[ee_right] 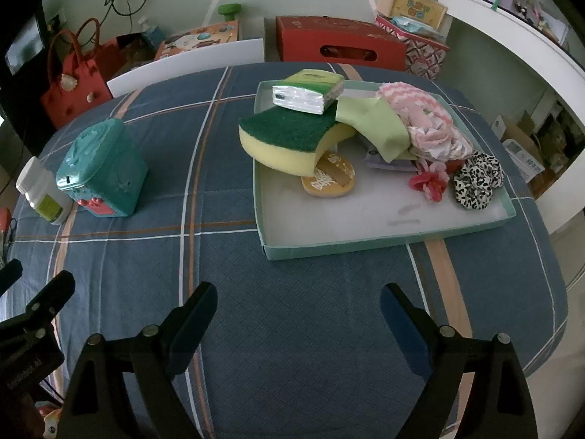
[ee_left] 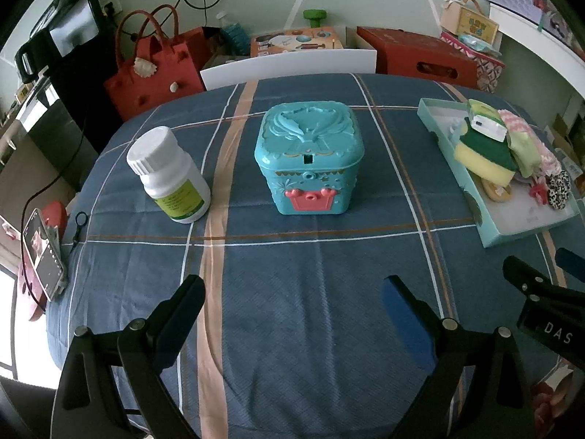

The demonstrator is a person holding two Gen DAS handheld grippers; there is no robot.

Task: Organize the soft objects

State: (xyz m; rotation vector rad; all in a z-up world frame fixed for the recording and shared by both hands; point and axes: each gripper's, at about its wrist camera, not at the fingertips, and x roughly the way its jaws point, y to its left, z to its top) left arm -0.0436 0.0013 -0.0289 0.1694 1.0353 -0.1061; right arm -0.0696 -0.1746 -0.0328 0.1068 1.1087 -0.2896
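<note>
A shallow teal tray (ee_right: pixel 365 247) (ee_left: pixel 512 236) on the blue plaid tablecloth holds soft things: a yellow-green sponge (ee_right: pixel 289 139) (ee_left: pixel 486 150), a green tissue pack (ee_right: pixel 310 91) on top of it, a light green cloth (ee_right: pixel 376 124), pink fabric (ee_right: pixel 431 120), a leopard scrunchie (ee_right: pixel 475 179), a red hair flower (ee_right: pixel 429 183) and a round yellow pad (ee_right: pixel 329 179). My right gripper (ee_right: pixel 298 314) is open and empty, near the table's front edge, short of the tray. My left gripper (ee_left: pixel 292 303) is open and empty, in front of the teal box.
A teal plastic box (ee_left: pixel 309 157) (ee_right: pixel 102 172) stands mid-table beside a white pill bottle (ee_left: pixel 168 175) (ee_right: pixel 44 194). A phone (ee_left: pixel 44 256) leans at the left edge. A white chair back (ee_left: pixel 289 66), a red bag (ee_left: pixel 153 66) and red boxes (ee_right: pixel 340 44) lie beyond the table.
</note>
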